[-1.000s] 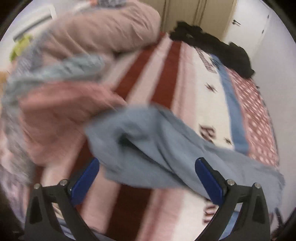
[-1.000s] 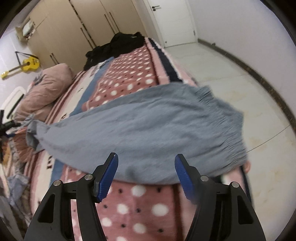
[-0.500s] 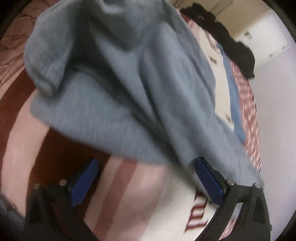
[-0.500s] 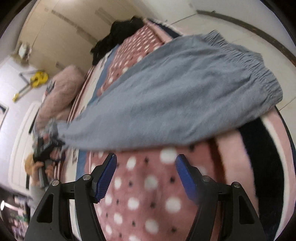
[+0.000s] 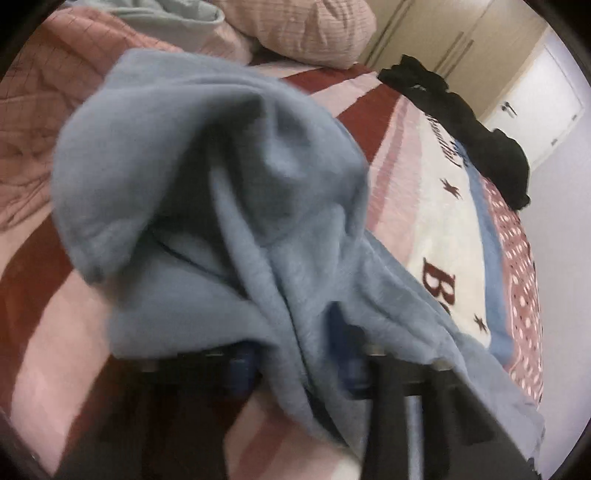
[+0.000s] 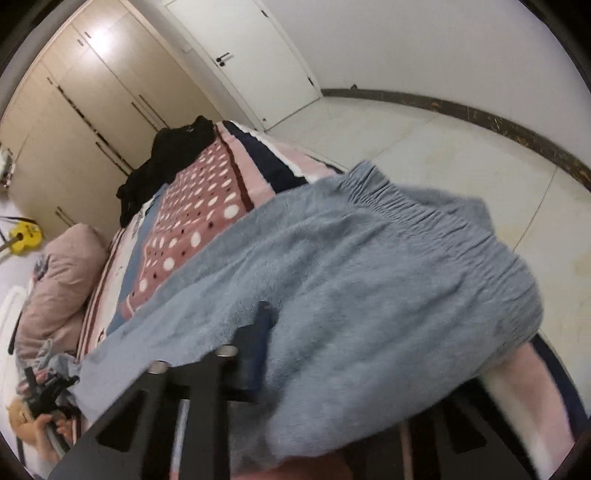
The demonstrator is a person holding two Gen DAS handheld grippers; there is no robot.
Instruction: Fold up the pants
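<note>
Grey-blue fleece pants (image 5: 229,221) lie stretched across a patterned bed cover (image 5: 436,206). In the left wrist view my left gripper (image 5: 295,365) is shut on the bunched leg end, and the cloth drapes over both blue fingers. In the right wrist view my right gripper (image 6: 295,354) is shut on the pants (image 6: 351,288) near the elastic waistband (image 6: 436,218). Only its left blue finger (image 6: 258,350) shows; the other is under the cloth. The left gripper shows small in the right wrist view (image 6: 48,391), holding the far leg end.
A black garment (image 5: 465,125) lies at the bed's far end, by wardrobes (image 6: 74,122) and a white door (image 6: 243,55). Pink pillows and bedding (image 5: 306,29) lie at the head. The bed edge and tiled floor (image 6: 461,147) lie beyond the waistband.
Both grippers were open over the pants and have closed on the fabric. The left one now grips the leg end, the right one the waist end.
</note>
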